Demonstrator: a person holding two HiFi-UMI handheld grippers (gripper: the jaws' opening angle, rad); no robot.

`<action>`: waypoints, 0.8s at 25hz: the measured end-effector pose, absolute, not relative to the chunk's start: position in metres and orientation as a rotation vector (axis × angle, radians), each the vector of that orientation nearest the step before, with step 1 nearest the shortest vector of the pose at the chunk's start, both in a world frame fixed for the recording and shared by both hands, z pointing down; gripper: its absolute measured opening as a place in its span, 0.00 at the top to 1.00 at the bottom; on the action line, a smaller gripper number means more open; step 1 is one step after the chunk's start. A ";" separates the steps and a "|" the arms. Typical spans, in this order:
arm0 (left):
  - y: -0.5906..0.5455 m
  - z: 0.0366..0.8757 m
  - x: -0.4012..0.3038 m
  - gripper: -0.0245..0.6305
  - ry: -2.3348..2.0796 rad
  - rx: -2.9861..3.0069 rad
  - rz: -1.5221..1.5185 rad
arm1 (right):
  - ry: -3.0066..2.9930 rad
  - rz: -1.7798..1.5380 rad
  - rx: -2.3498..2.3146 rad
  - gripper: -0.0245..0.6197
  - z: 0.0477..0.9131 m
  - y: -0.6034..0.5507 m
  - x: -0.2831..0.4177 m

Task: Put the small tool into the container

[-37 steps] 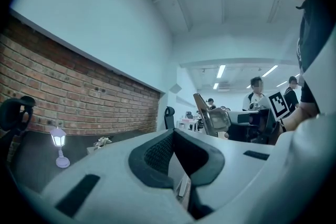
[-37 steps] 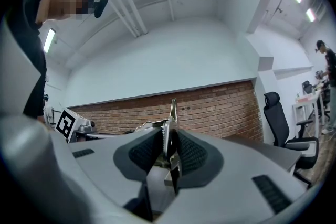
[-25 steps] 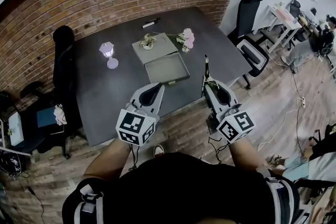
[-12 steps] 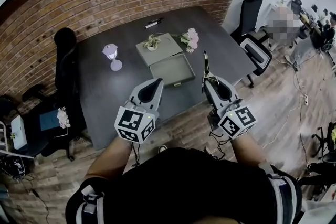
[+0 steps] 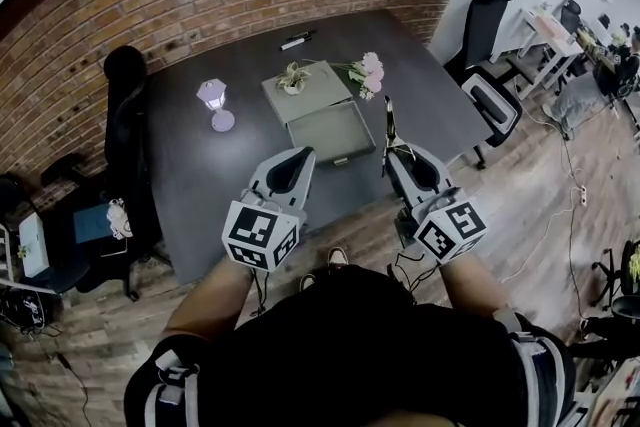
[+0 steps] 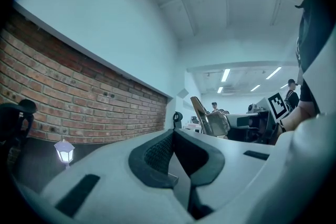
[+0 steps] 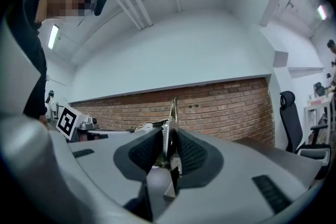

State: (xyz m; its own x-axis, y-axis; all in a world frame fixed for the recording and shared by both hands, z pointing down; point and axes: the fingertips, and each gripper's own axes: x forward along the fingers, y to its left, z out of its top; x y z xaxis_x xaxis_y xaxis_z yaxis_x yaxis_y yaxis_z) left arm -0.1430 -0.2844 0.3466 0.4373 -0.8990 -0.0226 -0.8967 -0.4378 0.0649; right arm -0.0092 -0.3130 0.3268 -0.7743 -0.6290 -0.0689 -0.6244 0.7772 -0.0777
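The small tool (image 5: pixel 388 121), a slim metal piece with a pointed tip, sticks up out of my right gripper (image 5: pixel 393 155), which is shut on it. In the right gripper view the tool (image 7: pixel 171 110) is pinched between the dark pads. My left gripper (image 5: pixel 300 156) is level beside it, shut with nothing in it (image 6: pixel 173 135). Both hang just off the near edge of the dark table (image 5: pixel 200 180). The container (image 5: pixel 332 132), a grey open box with its lid folded back, lies on the table ahead of both grippers.
A small plant (image 5: pixel 292 78) sits on the box lid and pink flowers (image 5: pixel 369 72) lie beside it. A small lantern (image 5: pixel 213 101) stands to the left, a marker (image 5: pixel 295 41) at the far edge. Office chairs (image 5: pixel 487 65) flank the table.
Both grippers have drifted slightly forward toward the table's near edge. The right gripper still holds the tool and the left stays shut.
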 end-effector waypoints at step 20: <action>-0.387 0.366 -0.153 0.95 -1.694 2.541 -0.006 | 2.937 -0.183 -0.904 0.82 0.352 -0.425 -0.031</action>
State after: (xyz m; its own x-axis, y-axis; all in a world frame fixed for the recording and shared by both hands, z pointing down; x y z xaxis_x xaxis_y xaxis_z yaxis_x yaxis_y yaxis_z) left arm -0.1525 -0.3874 0.3659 0.3858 -0.9215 0.0455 -0.9211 -0.3819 0.0752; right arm -0.0306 -0.4255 0.3522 -0.8258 -0.5634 -0.0259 -0.5559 0.8208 -0.1318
